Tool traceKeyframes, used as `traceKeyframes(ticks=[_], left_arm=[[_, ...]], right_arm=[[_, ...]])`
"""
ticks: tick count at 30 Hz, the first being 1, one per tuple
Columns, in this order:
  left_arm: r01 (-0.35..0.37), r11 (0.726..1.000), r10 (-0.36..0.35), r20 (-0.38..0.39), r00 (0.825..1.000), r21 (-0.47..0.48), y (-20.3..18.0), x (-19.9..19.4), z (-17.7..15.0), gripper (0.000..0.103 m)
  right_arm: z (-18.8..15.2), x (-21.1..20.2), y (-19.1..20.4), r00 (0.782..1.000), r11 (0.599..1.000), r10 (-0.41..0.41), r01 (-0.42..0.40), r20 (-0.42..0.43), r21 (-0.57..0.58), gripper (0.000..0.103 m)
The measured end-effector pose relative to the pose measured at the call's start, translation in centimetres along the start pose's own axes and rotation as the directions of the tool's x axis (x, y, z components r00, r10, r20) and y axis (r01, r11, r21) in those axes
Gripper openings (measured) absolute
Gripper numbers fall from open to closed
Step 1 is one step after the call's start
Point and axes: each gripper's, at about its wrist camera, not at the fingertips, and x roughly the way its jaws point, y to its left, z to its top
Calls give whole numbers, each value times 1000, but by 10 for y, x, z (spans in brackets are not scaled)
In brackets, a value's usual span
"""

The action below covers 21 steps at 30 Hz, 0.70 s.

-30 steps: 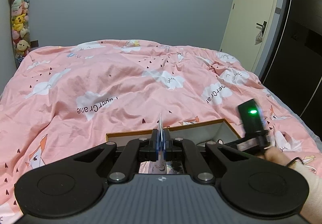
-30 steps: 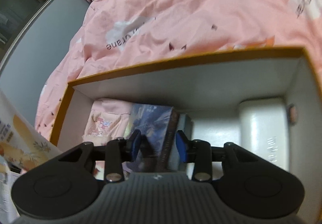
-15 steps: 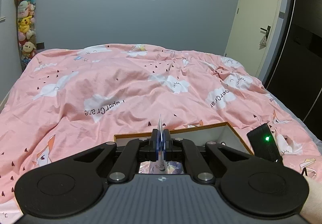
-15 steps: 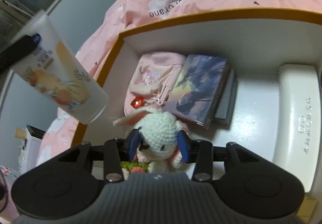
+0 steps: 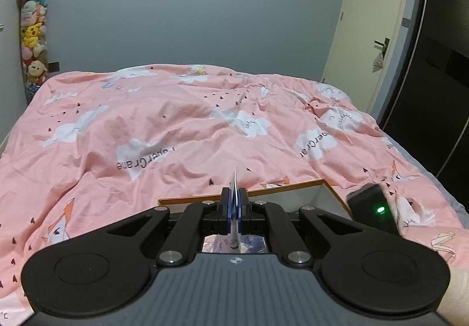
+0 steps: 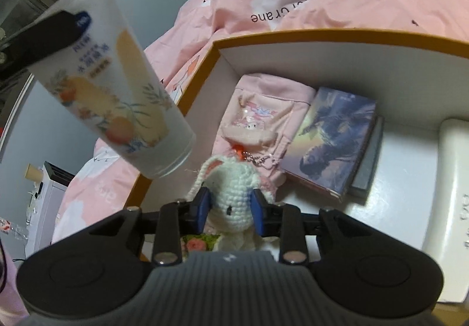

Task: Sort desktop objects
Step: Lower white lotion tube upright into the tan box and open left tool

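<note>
The right gripper [image 6: 229,207] has just been closing its jaws around the crocheted bunny [image 6: 234,194] at the box's [image 6: 293,36] near left. The left gripper [image 5: 234,206], jaws nearly together, pinches a lotion tube [image 6: 117,85] by its flat end above the box's left wall. Inside lie a pink pouch [image 6: 263,109], a book [image 6: 334,132] and a white case [image 6: 451,208].

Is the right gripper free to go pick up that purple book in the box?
Probably not yet: the right gripper has been closing around the crocheted bunny. The book itself lies uncovered in the box.
</note>
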Motion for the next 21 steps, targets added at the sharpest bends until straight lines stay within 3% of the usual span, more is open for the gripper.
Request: traceKeyframes(ticks=[3, 5, 9, 14, 18, 21], left_arm=[[26, 1000, -26, -9, 1000, 14, -10, 6, 1, 4], [49, 999, -49, -20, 999, 22, -18, 15, 2, 4], [85, 996, -84, -46, 995, 26, -34, 42, 4, 4], [121, 993, -120, -108, 987, 5, -52, 92, 4, 4], [105, 994, -104, -154, 983, 1, -65, 135, -2, 4], [76, 997, -75, -174, 982, -3, -72, 162, -9, 4]], right_arm=[[-6, -28, -1, 997, 998, -55, 57, 55, -29, 36], [-10, -54, -4, 984, 989, -136, 141, 117, -40, 36], [-22, -100, -13, 929, 953, -288, 301, 232, -22, 36], [-33, -130, -30, 872, 910, -399, 413, 284, 9, 36], [-34, -136, -41, 861, 904, -409, 428, 304, 4, 36], [-31, -132, -47, 872, 914, -386, 405, 300, -3, 36]])
